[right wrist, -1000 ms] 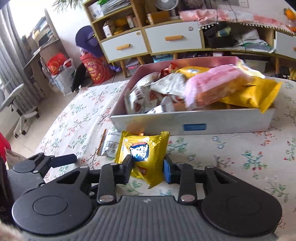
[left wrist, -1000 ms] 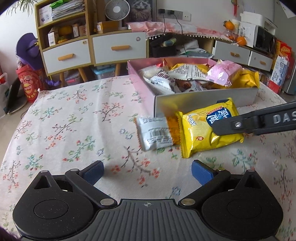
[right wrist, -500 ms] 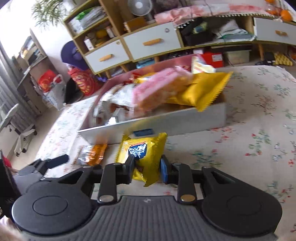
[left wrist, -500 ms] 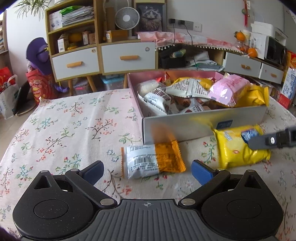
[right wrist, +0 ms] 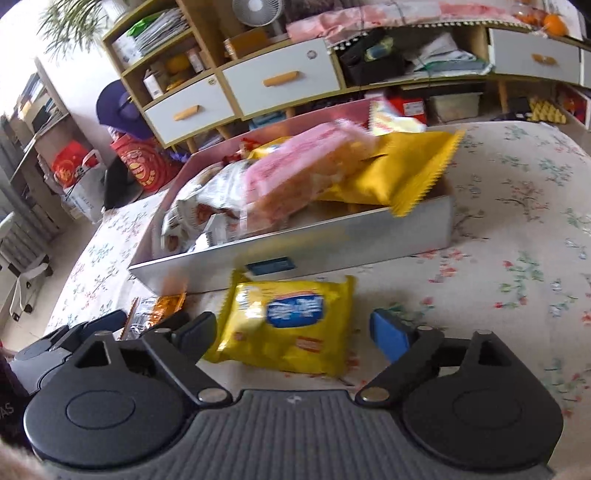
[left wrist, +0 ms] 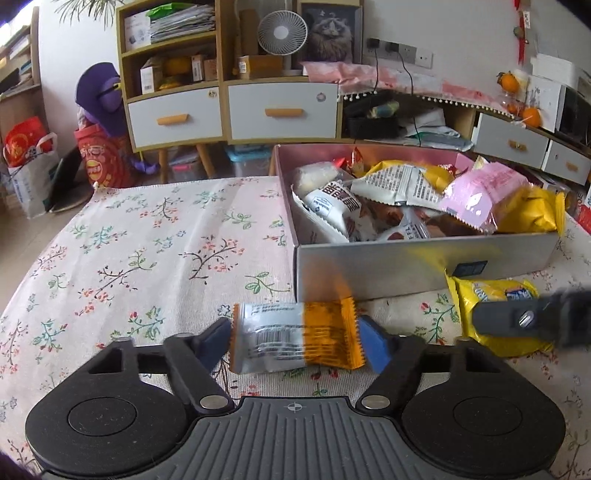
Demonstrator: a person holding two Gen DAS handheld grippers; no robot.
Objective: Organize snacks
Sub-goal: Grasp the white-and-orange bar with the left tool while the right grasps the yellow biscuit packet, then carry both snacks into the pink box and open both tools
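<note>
An orange and white snack packet lies on the floral tablecloth in front of the box. My left gripper is closing on it, and both blue pads touch its crimped ends. A yellow packet with a blue label lies flat on the cloth between the fingers of my right gripper. Those jaws are opening and neither pad touches it. In the left wrist view one right finger shows blurred over the yellow packet. The silver-fronted box behind both is heaped with several packets.
A pink packet and a yellow one overhang the box rim. Bare tablecloth lies left of the box. Beyond the table edge stand a drawer cabinet, a fan and red bags on the floor.
My right gripper has let go of the yellow packet and its jaws have spread wide. My left jaws have drawn in around the orange and white packet, which now sits between the pads.
</note>
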